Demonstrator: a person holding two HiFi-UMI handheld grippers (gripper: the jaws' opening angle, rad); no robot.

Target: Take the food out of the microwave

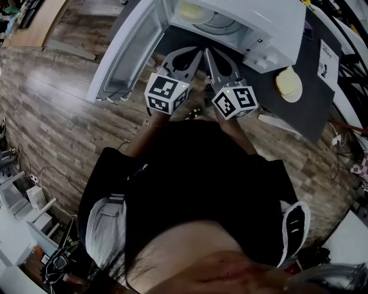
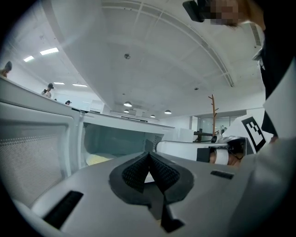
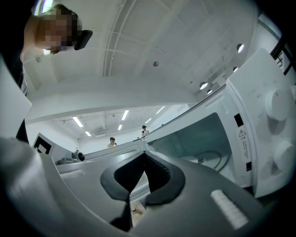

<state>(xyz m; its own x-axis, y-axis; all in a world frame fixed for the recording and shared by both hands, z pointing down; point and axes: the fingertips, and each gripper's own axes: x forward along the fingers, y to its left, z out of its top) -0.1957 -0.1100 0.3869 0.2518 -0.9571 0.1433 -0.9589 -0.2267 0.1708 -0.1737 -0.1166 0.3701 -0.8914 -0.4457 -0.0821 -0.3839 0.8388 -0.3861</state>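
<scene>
Lying in the microwave (image 1: 270, 23), food (image 1: 192, 11) sits beyond closed, empty left tongs (image 1: 197, 55) and right tongs (image 1: 209, 55).

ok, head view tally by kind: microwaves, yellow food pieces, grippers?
microwave: 1
yellow food pieces: 2 (inside piece, outside piece on the table)
grippers: 2 (left gripper, right gripper, both shut and empty)
total: 5
</scene>
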